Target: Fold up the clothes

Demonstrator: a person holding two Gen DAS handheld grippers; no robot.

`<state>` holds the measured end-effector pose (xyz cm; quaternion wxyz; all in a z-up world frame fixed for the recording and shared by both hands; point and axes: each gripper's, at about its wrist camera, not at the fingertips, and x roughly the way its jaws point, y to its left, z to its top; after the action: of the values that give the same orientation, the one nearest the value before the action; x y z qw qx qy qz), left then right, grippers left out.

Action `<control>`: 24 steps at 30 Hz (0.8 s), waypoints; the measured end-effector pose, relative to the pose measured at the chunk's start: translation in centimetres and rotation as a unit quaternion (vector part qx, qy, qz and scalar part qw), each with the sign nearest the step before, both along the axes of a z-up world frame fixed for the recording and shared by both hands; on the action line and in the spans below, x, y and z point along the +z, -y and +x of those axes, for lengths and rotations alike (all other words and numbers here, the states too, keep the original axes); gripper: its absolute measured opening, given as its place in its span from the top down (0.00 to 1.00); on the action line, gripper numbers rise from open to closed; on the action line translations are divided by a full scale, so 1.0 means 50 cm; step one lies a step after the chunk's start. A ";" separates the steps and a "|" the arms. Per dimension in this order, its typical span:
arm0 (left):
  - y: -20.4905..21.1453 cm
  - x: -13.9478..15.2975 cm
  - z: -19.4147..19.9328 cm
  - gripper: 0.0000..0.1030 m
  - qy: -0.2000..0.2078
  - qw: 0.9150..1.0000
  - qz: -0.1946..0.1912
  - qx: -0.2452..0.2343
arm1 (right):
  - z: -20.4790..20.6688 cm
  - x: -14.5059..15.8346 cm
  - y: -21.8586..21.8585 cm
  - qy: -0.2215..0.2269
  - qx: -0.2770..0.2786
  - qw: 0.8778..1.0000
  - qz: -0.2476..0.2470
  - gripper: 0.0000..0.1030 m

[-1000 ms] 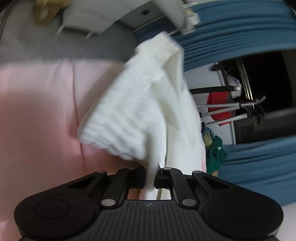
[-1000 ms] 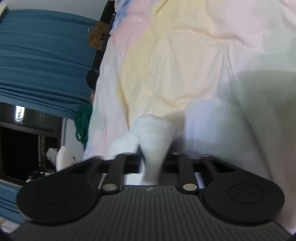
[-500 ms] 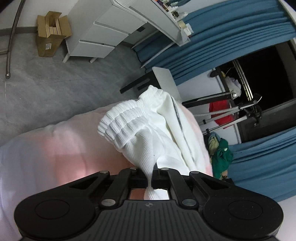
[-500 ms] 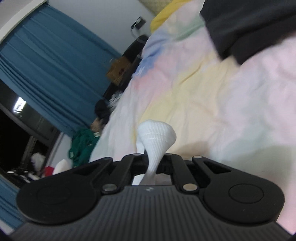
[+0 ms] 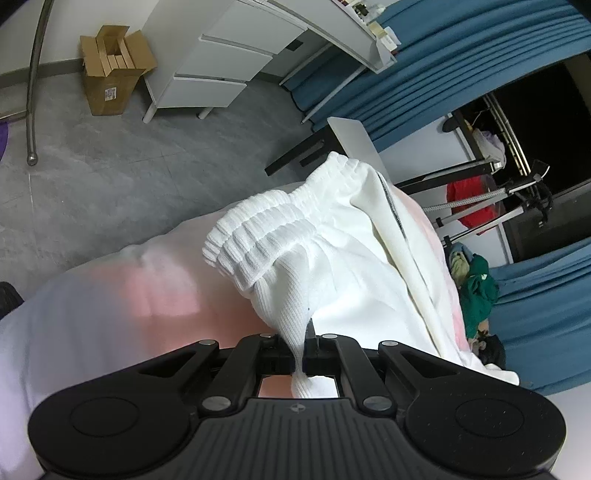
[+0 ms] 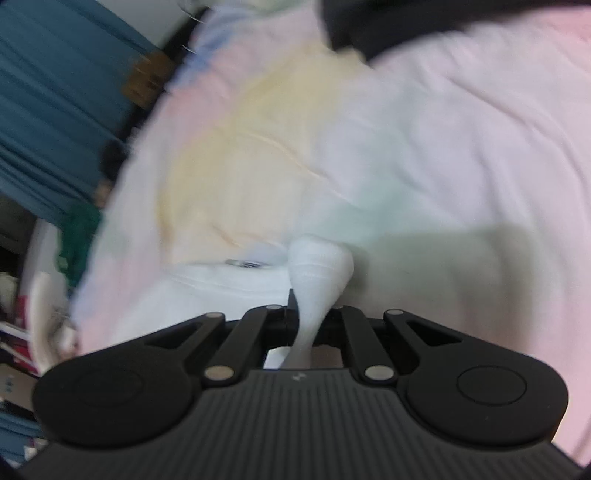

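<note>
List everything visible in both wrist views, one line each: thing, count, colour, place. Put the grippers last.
white garment: one, white, ribbed elastic band, lifted over the bed, pinched at two spots
bedsheet: one, pastel pink, yellow and green, covering the bed
dark garment: one, black, far end of the bed
cardboard box: one, brown, open, on the floor by the wall
drawer unit: one, white, beside the box
curtains: blue, along the window
green cloth: one, green, heaped past the bed edge
left gripper: black, shut on the white garment
right gripper: black, shut on the white garment
</note>
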<state>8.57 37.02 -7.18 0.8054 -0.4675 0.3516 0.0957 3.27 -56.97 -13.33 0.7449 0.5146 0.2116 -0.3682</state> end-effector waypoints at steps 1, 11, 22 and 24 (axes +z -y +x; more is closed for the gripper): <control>0.001 0.001 0.000 0.97 0.002 1.000 0.001 0.000 | 0.019 0.024 -0.005 0.021 0.008 1.000 -0.011 0.95; 0.018 -0.027 -0.005 0.97 0.009 1.000 -0.001 0.011 | 0.251 0.268 -0.270 0.109 0.535 0.814 -0.197 0.95; 0.022 -0.024 -0.006 0.97 0.003 1.000 0.002 0.003 | 0.130 0.203 -0.045 0.046 0.357 0.900 -0.245 0.95; 0.023 -0.021 -0.004 0.97 0.001 1.000 0.007 -0.007 | 0.074 0.147 0.004 0.020 0.279 0.930 -0.237 0.95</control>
<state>8.36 35.85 -8.20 0.8096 -0.4600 0.3530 0.0918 6.95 -57.18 -5.97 0.9222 0.2503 0.2379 -0.1741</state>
